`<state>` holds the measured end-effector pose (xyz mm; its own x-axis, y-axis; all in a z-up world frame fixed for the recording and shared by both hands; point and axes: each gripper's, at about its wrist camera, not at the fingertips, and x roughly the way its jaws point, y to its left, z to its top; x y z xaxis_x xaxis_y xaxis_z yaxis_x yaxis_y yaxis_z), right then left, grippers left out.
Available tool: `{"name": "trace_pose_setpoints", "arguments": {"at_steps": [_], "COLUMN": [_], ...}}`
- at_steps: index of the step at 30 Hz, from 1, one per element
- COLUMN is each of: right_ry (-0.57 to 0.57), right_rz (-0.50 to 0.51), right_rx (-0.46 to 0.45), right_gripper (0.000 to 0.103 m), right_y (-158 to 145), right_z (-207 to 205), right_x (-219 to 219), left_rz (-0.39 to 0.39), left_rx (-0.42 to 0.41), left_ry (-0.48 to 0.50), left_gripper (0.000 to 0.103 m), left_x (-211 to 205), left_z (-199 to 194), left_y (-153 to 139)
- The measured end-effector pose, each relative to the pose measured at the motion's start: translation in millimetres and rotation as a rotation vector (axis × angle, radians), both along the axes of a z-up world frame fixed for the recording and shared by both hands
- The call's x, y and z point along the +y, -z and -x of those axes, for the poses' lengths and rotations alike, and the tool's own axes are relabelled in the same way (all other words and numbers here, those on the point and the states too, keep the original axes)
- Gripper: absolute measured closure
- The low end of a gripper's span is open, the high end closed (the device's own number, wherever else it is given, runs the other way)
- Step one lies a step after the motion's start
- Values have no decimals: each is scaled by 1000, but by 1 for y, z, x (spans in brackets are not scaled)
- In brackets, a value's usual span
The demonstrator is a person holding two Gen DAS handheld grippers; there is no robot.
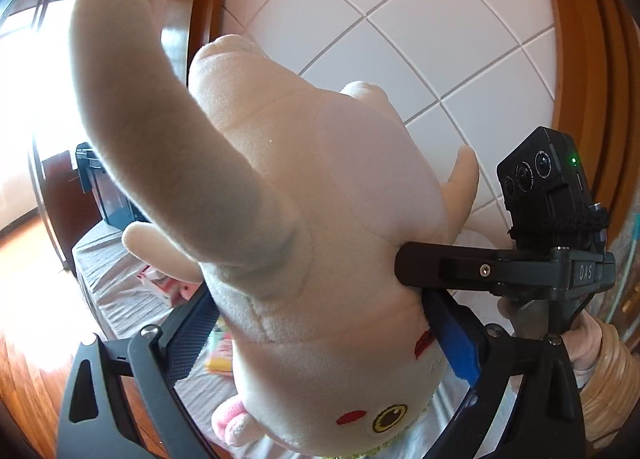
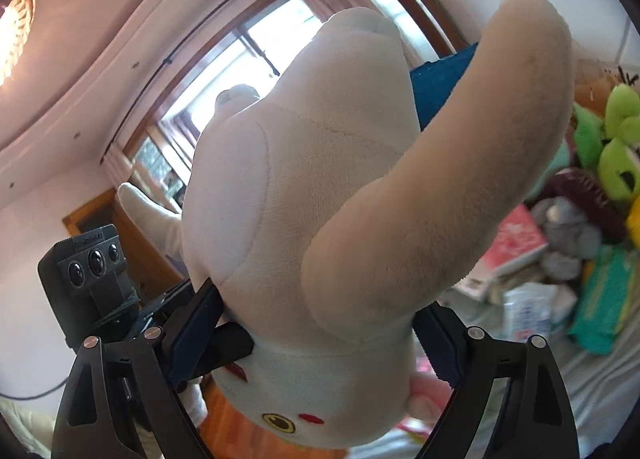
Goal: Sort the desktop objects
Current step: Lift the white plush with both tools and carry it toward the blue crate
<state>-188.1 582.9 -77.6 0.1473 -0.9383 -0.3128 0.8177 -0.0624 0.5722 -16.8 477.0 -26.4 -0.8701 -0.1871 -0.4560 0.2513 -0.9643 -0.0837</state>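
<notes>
Both the left gripper (image 1: 320,323) and right gripper (image 2: 316,335) clench the white plush toy (image 1: 312,187), held above the cluttered bed (image 2: 580,399)

White plush toy (image 2: 304,219) clamped between right gripper (image 2: 316,343) fingers (image 2: 192,333)

We see both views bent hard by the fisheye, with dark corners and curved tile lines on the wall (image 1: 400,19). Daylight pours through the window (image 2: 256,55) and burns out to white at the left of the left wrist view. A warm lamp (image 2: 14,31) glows at the ceiling. The plush toy (image 1: 304,195) sits backlit, its near side softly shaded. The clutter (image 2: 560,239) at the right is blurred.
</notes>
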Motion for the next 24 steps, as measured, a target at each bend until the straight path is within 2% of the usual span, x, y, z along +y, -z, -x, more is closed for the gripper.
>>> {"name": "trace_pose_setpoints", "arguments": {"at_steps": [4,8,18,24], "right_ry": [51,62,2,-9], "right_rz": [3,-13,1,-20], "right_rx": [-9,12,29,47], "right_gripper": [12,12,12,12], "right_y": [-11,-18,-22,-34], "right_z": [-41,-54,-20,-10], "right_x": [-26,-48,-126,-181], "left_rz": [-4,-15,-2,-18], "left_rx": [0,13,18,37], "left_ry": [36,45,-6,-3], "left_gripper": [4,4,4,4], "left_x": [-27,-51,-122,-179], "left_z": [-20,-26,-23,-16], "left_y": [-8,-11,-27,-36]}}
